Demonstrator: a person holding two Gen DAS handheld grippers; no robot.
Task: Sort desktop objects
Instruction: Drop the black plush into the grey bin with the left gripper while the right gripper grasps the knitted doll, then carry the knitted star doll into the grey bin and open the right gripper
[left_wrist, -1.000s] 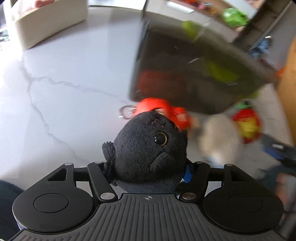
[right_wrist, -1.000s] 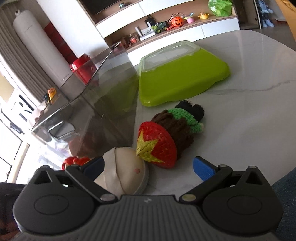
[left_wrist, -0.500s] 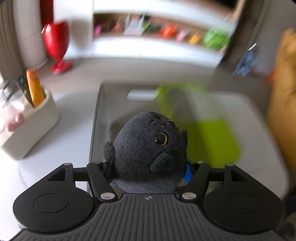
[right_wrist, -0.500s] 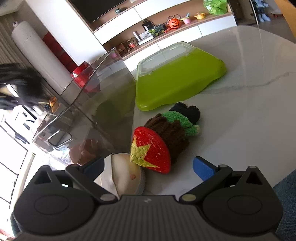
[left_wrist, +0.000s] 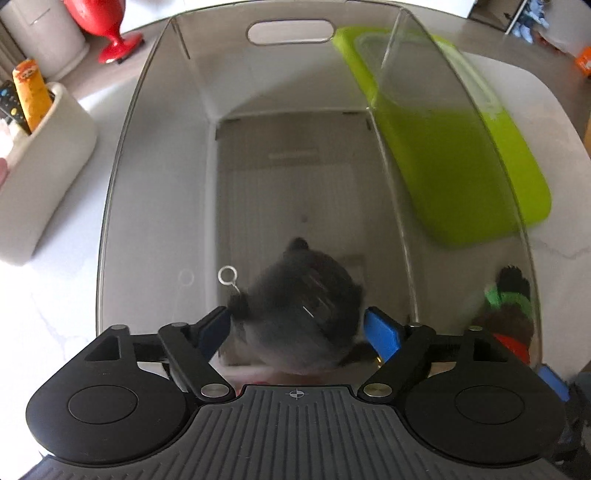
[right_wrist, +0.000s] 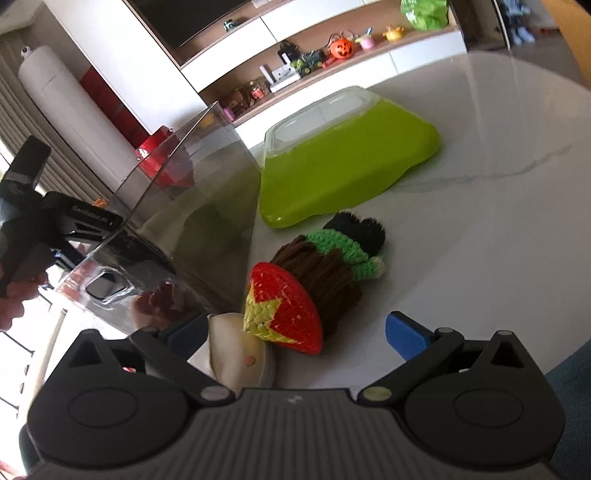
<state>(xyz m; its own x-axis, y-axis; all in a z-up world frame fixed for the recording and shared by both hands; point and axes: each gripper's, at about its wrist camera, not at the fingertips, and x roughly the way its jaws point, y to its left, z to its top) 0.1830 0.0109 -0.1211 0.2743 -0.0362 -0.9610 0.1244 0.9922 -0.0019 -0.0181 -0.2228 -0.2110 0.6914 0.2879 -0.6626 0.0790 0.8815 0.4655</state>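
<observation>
The left gripper (left_wrist: 297, 328) points steeply down into a clear, smoke-tinted plastic bin (left_wrist: 288, 33) with straight walls, rounded corners and an oval handle cut-out in its far wall. Its jaws have just been opening and now stand wide; the black plush toy (left_wrist: 301, 306), round and fuzzy, shows blurred between the blue pads with a gap on each side, no longer pinched, low inside the bin at its near end. A small metal ring (left_wrist: 226, 275) sticks out at the toy's left. A second ago the same toy sat clamped and sharp between narrower jaws over the white marble tabletop (right_wrist: 498, 229); half a second ago it was carried over the bin's rim.

The right gripper (right_wrist: 299, 338) hovers spread wide over the tabletop, nothing pressed by its pads, much as before. Between its fingers lie a smooth cream dome-shaped toy (right_wrist: 240, 358) and a woven red cone with a yellow star (right_wrist: 286, 314), joined to a brown yarn doll with a green knitted band (right_wrist: 325, 262). Further off rests a glossy lime-green lid (right_wrist: 351, 162), just right of the bin. Left of the bin stands a matte cream holder (left_wrist: 44, 155).
</observation>
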